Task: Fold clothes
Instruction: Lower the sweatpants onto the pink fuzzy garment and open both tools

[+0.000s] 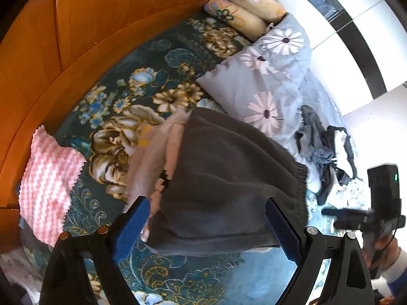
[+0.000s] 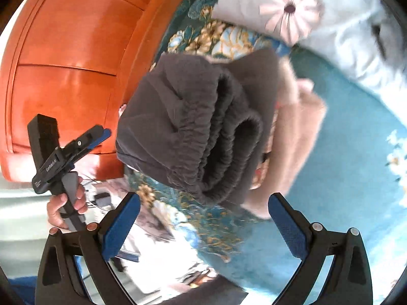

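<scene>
Folded dark grey trousers [image 1: 229, 178] lie on the bed [image 1: 152, 81]; left tongs [image 1: 206, 228] straddle their near edge, spread apart; right tongs [image 2: 203, 218] gape just short

Each gripper, left gripper [image 1: 208, 228] and right gripper [image 2: 203, 223], has black plastic arms ending in blue ribbed pads, with round silver screws at the joints. The left gripper's body carries white lettering and a grey handle. The left hand [image 2: 64, 207] is bare-skinned; the right hand [image 1: 381, 247] shows a white and blue cuff.
</scene>
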Tool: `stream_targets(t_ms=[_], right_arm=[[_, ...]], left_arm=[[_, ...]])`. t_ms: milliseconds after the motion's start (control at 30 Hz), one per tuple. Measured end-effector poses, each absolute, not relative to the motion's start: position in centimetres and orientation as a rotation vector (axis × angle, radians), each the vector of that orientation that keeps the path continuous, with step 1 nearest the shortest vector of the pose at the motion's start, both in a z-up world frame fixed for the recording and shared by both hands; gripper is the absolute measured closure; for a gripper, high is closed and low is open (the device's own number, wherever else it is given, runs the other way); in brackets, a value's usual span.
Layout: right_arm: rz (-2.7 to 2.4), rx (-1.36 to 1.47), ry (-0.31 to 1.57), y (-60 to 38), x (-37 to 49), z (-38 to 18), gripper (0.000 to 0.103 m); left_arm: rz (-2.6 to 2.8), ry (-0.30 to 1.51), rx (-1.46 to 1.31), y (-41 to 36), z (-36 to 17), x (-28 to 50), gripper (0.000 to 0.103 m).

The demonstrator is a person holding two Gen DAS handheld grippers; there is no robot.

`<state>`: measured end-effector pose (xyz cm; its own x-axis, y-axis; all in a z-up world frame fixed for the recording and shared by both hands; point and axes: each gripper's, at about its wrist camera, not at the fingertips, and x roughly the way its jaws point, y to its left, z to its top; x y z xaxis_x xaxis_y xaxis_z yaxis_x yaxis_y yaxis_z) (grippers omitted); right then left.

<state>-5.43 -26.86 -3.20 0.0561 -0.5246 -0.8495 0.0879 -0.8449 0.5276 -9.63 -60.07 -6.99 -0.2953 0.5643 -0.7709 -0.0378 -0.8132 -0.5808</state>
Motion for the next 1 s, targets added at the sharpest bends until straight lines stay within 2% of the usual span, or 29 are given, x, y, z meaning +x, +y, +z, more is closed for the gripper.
stream_targets(t_ms=[167,367,567,767,1000], right_arm=[[-1.912,1.757,-0.407,-31.7,-8.8,-0.7,0.002],[-1.877,1.689,-0.426,-34.8,-9.5,-0.3,0.002],[-1.841,1.81,-0.269,-36.2,-8.7,-4.6,0.002],[-1.833,1.927,-0.285,-34.8,-8.2,-8.3,0.002],[-1.874,2.019,-0.2,-33.3,-8.6,-10.3,0.002]], left_arm=[[2.123,-0.662,-1.54,-58.1,-6.5,-8.9,0.009],[2.061,-0.723,-1.592,-57.1,-9.3,-8.1,0.009],[2.029,-0.775,-1.629,-57.2,-11.8,-7.7,0.009],[2.02,-0.738,-1.664,-56.3,-13.5,-7.6,0.006],[2.028,-0.703,-1.672,-54.8,-14.3,-7.6,0.001]])
